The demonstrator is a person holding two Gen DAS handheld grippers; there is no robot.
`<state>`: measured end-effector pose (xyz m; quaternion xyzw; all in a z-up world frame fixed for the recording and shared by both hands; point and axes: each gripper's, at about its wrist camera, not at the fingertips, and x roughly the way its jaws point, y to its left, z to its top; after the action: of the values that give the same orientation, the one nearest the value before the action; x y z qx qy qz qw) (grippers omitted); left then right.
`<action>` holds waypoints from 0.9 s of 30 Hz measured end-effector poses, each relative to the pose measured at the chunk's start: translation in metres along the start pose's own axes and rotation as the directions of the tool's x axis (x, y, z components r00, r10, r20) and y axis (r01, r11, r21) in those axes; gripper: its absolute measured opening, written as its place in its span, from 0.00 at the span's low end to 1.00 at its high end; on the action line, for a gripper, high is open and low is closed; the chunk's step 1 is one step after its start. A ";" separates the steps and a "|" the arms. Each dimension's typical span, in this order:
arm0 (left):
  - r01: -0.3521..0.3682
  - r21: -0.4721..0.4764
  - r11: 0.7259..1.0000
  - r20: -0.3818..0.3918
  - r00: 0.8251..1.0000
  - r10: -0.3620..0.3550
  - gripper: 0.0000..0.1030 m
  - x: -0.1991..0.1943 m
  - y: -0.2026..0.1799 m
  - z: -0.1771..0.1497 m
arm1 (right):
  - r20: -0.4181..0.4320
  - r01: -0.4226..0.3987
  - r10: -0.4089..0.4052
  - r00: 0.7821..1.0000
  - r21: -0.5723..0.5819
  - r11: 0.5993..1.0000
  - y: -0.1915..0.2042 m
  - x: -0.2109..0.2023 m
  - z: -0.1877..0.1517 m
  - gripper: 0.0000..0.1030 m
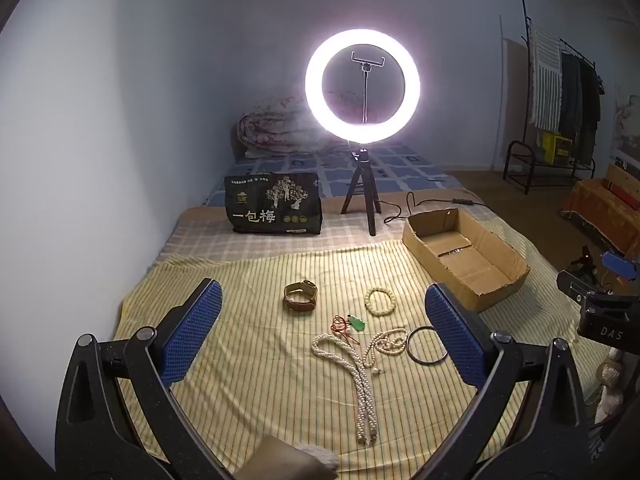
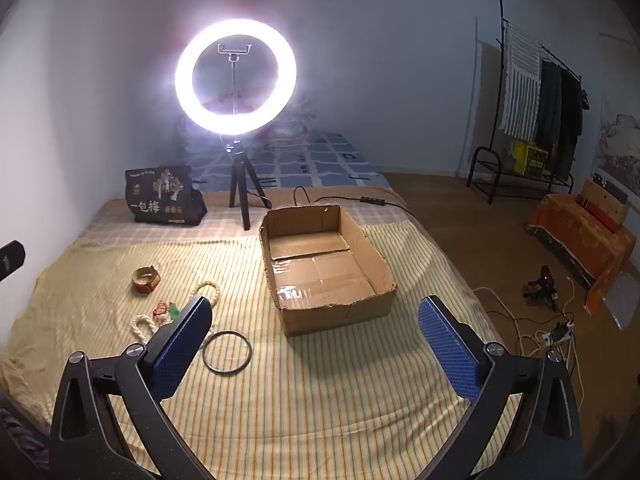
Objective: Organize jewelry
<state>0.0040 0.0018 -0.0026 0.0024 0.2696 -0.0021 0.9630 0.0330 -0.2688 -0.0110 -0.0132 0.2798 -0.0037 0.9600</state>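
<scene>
Six or so pieces of jewelry lie loose on the yellow striped blanket (image 1: 248, 384), none yet in the cardboard box (image 2: 380, 264), which stands empty to the right of them. Nearest the left gripper (image 1: 320, 328) is a long pearl necklace (image 1: 362, 384), doubled and trailing toward the camera, with a second, bunched pearl strand (image 1: 390, 340) just beside it. A green pendant on a red cord (image 1: 356, 324) sits beyond them, a pale bead bracelet (image 1: 380, 299) farther on, a brown-strapped watch (image 1: 301, 298) to the left, and a dark bangle (image 2: 227, 353) to the right, close to the right gripper (image 2: 316, 328).

Both claws hang above the bed with their blue pads spread as wide as they go and nothing between them. Neither touches the cloth.

As I see it, the picking has not begun. A good start would be the bangle for the right hand, since it lies apart and near the box. It should be pinched across its rim, not pressed flat into the soft blanket. The pearls look harder: grip them where the strands gather, lift slowly, and watch that the neighbouring strand and red cord do not drag along.

Behind it all a ring light (image 1: 362, 90) glares on its tripod beside a dark printed bag (image 1: 273, 208).
</scene>
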 end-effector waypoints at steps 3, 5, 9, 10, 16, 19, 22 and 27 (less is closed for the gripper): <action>-0.028 0.024 0.999 0.043 0.999 0.027 1.00 -0.007 -0.005 0.002 | 0.001 0.005 -0.005 1.000 -0.001 1.000 -0.002 0.000 0.000 0.99; -0.030 0.022 0.999 0.043 0.999 0.029 1.00 -0.008 -0.005 0.000 | 0.001 0.006 -0.006 1.000 0.003 1.000 -0.004 -0.001 -0.001 0.99; -0.027 0.015 1.000 0.034 0.999 0.026 1.00 -0.002 0.000 0.000 | -0.005 0.006 -0.006 1.000 -0.003 1.000 0.003 -0.001 0.000 0.99; -0.027 0.013 1.000 0.036 0.999 0.026 1.00 -0.002 0.000 0.000 | -0.005 0.002 -0.002 1.000 -0.008 1.000 0.002 -0.001 -0.001 0.99; -0.028 0.015 0.999 0.041 0.999 0.028 1.00 -0.002 0.001 -0.002 | -0.005 -0.001 0.001 1.000 -0.006 1.000 0.001 -0.001 0.000 0.99; -0.032 0.014 0.999 0.041 0.999 0.031 1.00 -0.006 -0.001 0.000 | -0.005 0.000 0.000 1.000 -0.006 1.000 0.001 -0.001 0.000 0.99; -0.029 0.010 1.000 0.042 0.999 0.028 1.00 -0.006 -0.001 0.001 | -0.005 -0.002 0.002 1.000 -0.005 1.000 0.001 0.000 0.000 0.99; -0.030 0.012 0.999 0.044 0.999 0.029 1.00 -0.007 -0.002 0.000 | -0.005 -0.008 0.008 1.000 -0.009 1.000 0.002 0.000 0.000 0.99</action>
<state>-0.0017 0.0002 0.0010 0.0124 0.2482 0.0104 0.9686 0.0328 -0.2665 -0.0113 -0.0163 0.2823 0.0011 0.9592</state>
